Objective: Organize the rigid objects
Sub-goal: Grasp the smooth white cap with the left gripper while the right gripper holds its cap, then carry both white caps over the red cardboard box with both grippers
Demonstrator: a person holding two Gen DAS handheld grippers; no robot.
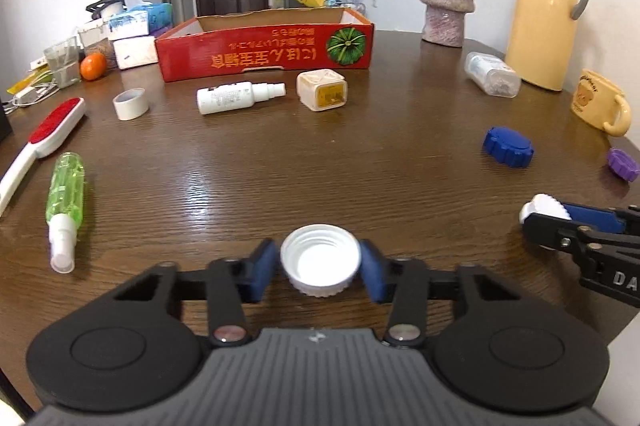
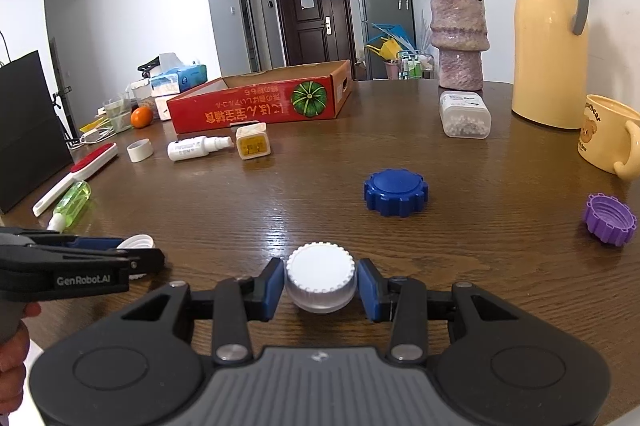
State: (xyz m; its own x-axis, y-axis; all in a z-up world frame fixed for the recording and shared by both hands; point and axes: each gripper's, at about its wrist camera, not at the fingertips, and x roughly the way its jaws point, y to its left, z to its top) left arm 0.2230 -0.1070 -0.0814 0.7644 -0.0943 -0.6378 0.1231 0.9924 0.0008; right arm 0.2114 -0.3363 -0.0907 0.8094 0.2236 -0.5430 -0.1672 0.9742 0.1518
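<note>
Two white caps, each held in a gripper low over a wooden bench.

The left gripper (image 1: 320,268) clamps a white cap (image 1: 320,260) turned open side up, its blue pads pressed against the cap's sides. The right gripper (image 2: 321,284) clamps a second white cap (image 2: 321,282), closed top up. Ahead on the bench (image 2: 320,186) lie a blue lid (image 2: 396,192) and, further right, a purple lid (image 2: 610,214). Beyond, a white spray bottle (image 1: 240,97) and a cream box (image 1: 322,91) lie just before a red carton (image 1: 264,52). At left lie a green bottle (image 1: 66,198), a red brush (image 1: 44,142) and a tape roll (image 1: 130,103).
</note>
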